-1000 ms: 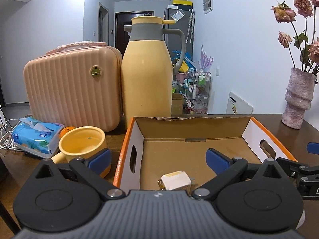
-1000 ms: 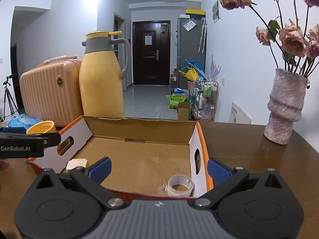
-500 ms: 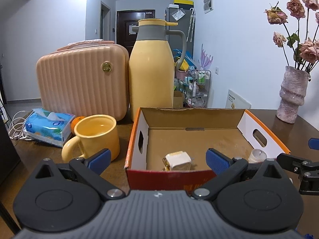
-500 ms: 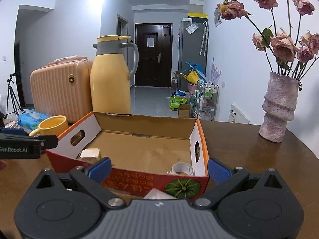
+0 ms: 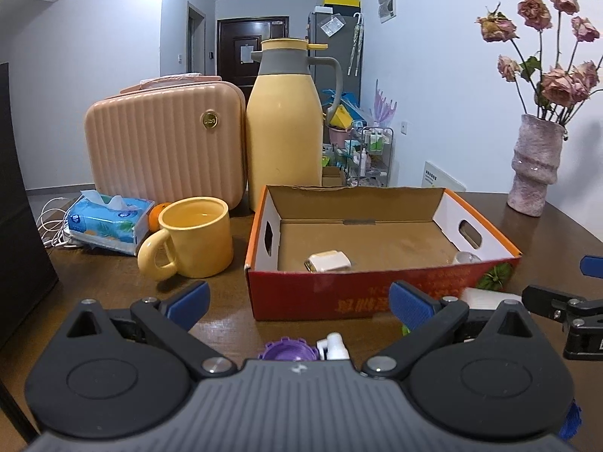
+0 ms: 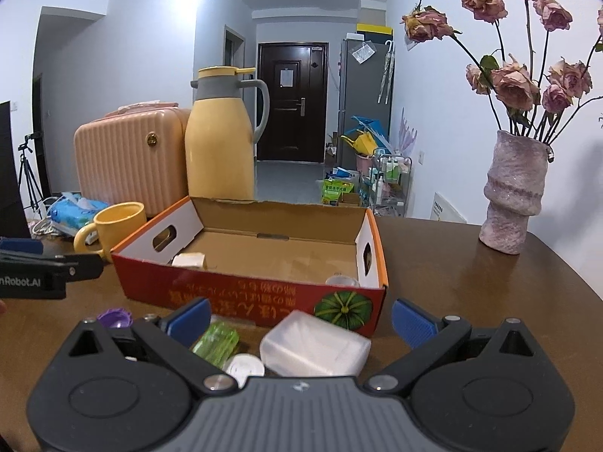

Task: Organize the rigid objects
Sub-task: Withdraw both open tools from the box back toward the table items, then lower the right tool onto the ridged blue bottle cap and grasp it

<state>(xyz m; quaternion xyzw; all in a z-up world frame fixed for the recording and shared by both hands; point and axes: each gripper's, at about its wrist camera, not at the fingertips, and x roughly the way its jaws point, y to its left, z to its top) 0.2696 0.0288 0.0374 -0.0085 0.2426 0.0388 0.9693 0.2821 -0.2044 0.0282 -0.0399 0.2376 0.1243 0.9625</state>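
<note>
An open cardboard box [image 5: 380,293] [image 6: 248,290] stands on the wooden table, holding a white charger block [image 5: 328,260] [image 6: 188,260] and a tape roll [image 5: 466,257] [image 6: 342,281]. In front of it lie a purple cap [image 5: 288,352] [image 6: 114,317], a small white spray nozzle [image 5: 333,346], a green translucent piece [image 6: 216,342], a clear plastic case [image 6: 314,346] and a white round lid [image 6: 244,369]. My left gripper [image 5: 299,299] is open above the purple cap. Over the case and green piece my right gripper [image 6: 301,318] hangs open, holding nothing.
A yellow mug [image 5: 192,241] sits left of the box, with a tissue pack [image 5: 109,222], an orange [image 5: 156,214], a pink case [image 5: 166,143] and a yellow thermos jug [image 5: 284,128] behind. A vase of dried roses [image 5: 535,165] stands at the right.
Both grippers have pulled back from over the box towards the near table edge. The box's front wall and the small items before it have come into view.
</note>
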